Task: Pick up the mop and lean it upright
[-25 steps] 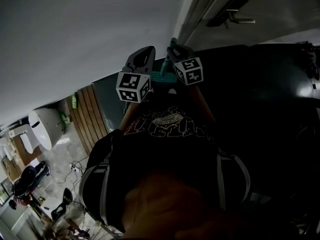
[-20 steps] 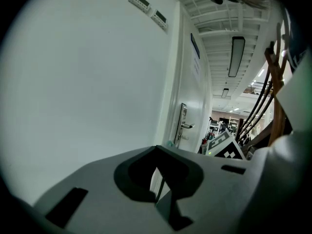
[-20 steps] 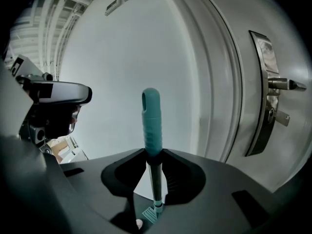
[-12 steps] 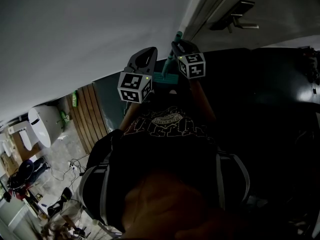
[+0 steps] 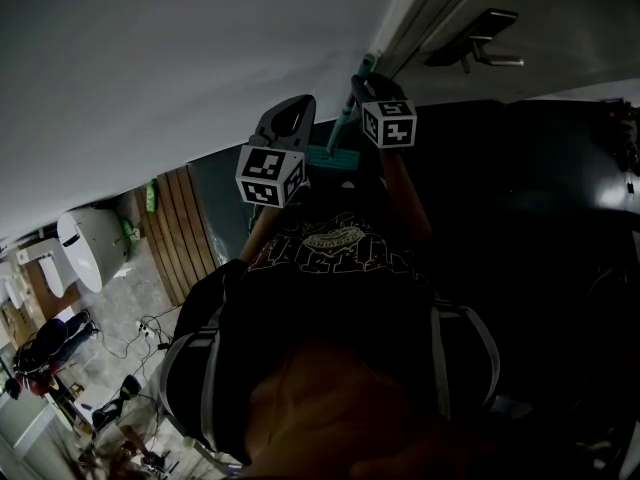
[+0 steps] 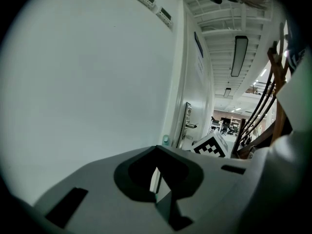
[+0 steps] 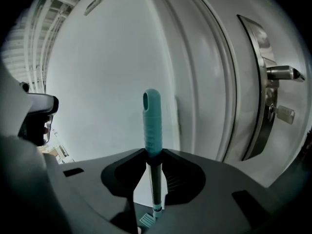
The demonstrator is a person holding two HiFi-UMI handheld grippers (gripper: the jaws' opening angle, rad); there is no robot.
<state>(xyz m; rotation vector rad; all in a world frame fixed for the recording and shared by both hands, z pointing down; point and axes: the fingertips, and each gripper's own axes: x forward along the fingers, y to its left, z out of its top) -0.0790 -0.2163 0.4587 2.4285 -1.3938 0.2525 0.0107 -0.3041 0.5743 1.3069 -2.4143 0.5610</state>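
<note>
Dim, underexposed head view; fisheye-warped, vignetted edges.

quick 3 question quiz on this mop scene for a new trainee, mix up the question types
1. True or false: nothing stands between the fingers of the left gripper.
2. Multiple choice: the mop handle is held by A) the left gripper B) the right gripper C) neither, it leans free.
3. Fill in: in the right gripper view, the door handle shows to the ___ of the mop handle.

Key: 1 true; 2 B; 3 right.
</note>
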